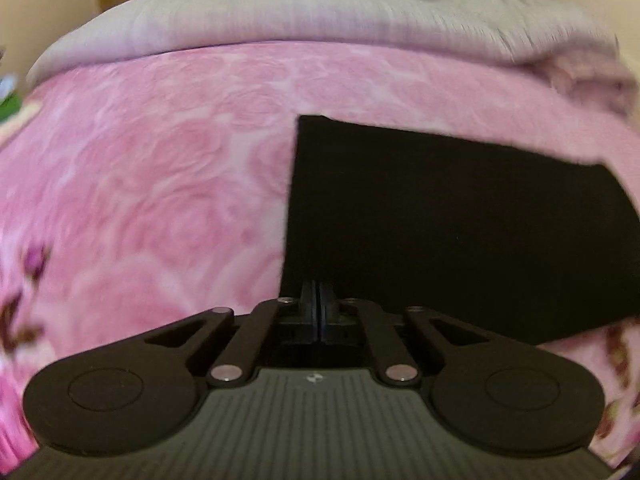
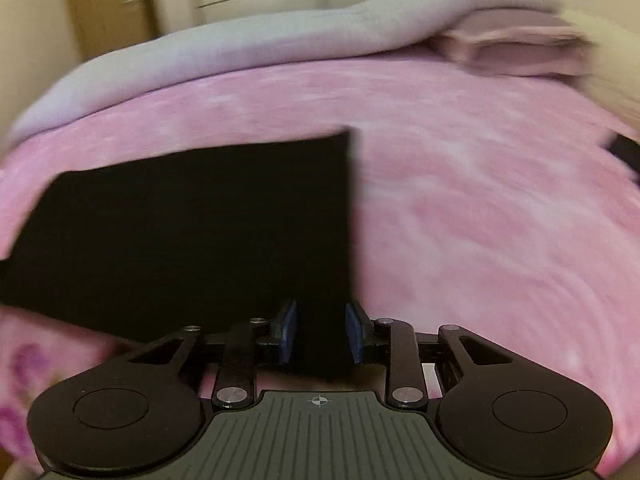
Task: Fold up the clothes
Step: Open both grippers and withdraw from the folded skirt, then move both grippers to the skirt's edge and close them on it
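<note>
Black garment [image 1: 460,220] lies as a flat, straight-edged rectangle on the pink blanket [image 1: 160,180], so I judge the fold mostly done. My left gripper [image 1: 319,304] is clenched on its near edge. My right gripper [image 2: 320,332] stands released, cloth between its pads untouched. Left: let go, maybe one more fold.

Left gripper [image 1: 319,298]: fingers pressed together, pinching edge of black garment [image 1: 460,232], pointing steeply down. Right gripper [image 2: 320,334]: blue-padded fingers [image 2: 289,332] parted, garment edge lying between them, pads not pressing, pointing steeply down.
</note>
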The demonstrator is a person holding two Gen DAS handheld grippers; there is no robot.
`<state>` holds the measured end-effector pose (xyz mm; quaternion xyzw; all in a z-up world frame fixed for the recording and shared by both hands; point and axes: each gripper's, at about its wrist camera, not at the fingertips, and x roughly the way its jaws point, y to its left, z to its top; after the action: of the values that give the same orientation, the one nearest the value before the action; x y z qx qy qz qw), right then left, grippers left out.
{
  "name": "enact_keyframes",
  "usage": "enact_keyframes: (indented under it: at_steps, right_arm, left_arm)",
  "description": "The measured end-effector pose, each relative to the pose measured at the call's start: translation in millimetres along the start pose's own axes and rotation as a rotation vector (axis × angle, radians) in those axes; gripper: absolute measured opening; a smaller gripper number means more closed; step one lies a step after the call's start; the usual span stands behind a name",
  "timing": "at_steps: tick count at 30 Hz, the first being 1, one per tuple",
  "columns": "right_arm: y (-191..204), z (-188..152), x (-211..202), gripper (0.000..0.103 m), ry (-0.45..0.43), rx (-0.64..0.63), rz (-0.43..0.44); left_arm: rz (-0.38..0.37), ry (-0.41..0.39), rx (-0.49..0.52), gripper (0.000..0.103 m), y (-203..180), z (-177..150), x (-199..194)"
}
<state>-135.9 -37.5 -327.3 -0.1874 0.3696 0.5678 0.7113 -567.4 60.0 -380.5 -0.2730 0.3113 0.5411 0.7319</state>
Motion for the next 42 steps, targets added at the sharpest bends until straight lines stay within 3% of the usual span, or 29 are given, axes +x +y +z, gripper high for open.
enact_keyframes:
  at_steps: [3,6,9,13,22,32,35,37,40,42]
  right_arm:
    - [-10.3,-0.4,-24.0,0.037,0.009,0.126,0.011]
    - [6.5,0.6,-48.7,0.037,-0.005,0.059,-0.017]
    - [25.5,-5.5,-55.1,0.038,0.052,0.033,-0.039]
    - [47.8,-25.6,-59.6,0.038,0.100,0.029,-0.062]
    - [70.0,-40.8,-97.5,0.042,0.030,-0.001,-0.070]
    - [74.2,-42.8,-110.9,0.046,0.008,0.019,-0.064]
    - [65.2,-44.3,-101.8,0.047,0.005,0.083,-0.017]
    - [52.0,-46.4,-93.1,0.049,0.005,0.178,0.044]
    - [20.6,-53.2,-72.8,0.052,0.020,0.431,0.155]
    - [0.0,-58.2,-57.6,0.053,0.040,0.620,0.218]
  left_arm:
    - [0.055,0.001,0.020,0.009,-11.5,0.6,-26.2]
    - [0.119,-0.009,0.068,0.023,-29.8,-5.6,-51.1]
    - [0.141,0.018,0.071,0.028,-44.2,-18.7,-69.5]
    - [0.128,0.025,0.078,0.028,-58.1,-35.0,-92.8]
    - [0.099,-0.069,0.099,0.033,-66.3,-47.0,-152.2]
    - [0.065,-0.111,0.079,0.036,-59.4,-47.9,-164.4]
    - [-0.055,-0.089,-0.023,0.050,-41.1,-47.5,-150.2]
    - [-0.169,-0.048,-0.183,0.053,-17.4,-50.3,-132.8]
    - [-0.298,0.013,-0.448,0.053,18.7,-56.8,-103.6]
    - [-0.328,0.027,-0.580,0.053,34.5,-60.5,-86.8]
